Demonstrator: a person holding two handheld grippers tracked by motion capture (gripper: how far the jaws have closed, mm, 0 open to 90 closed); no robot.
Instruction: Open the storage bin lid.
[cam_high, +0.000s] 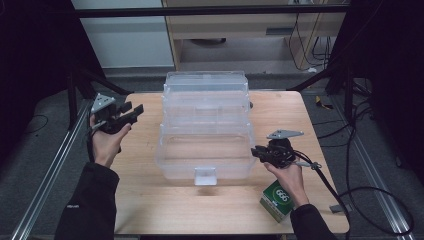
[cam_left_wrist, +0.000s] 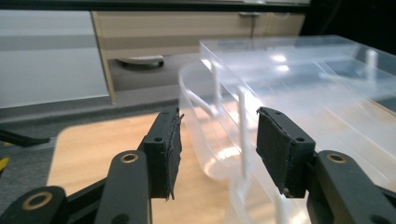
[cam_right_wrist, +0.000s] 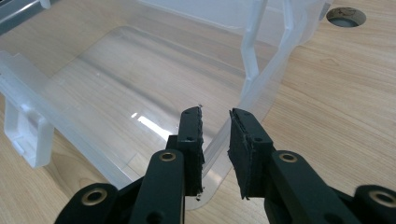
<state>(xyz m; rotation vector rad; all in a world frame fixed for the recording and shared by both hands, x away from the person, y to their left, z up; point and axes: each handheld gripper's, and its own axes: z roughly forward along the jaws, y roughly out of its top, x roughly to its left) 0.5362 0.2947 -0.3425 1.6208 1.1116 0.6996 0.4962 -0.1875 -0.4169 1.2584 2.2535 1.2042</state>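
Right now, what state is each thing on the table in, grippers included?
Clear plastic tiered storage box: open, trays fanned out, empty.
Green and white carton: lying near the table's front edge, untouched.
Left gripper: open, holding nothing.
Right gripper: open, straddling the box's rim.

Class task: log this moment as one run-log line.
left gripper: open, raised left of clear tiered box | right gripper: open at box's right wall | green carton: untouched

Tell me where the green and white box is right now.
In the high view the green and white box sits at the table's near right corner, just under the person's right hand, beside the clear plastic bin.
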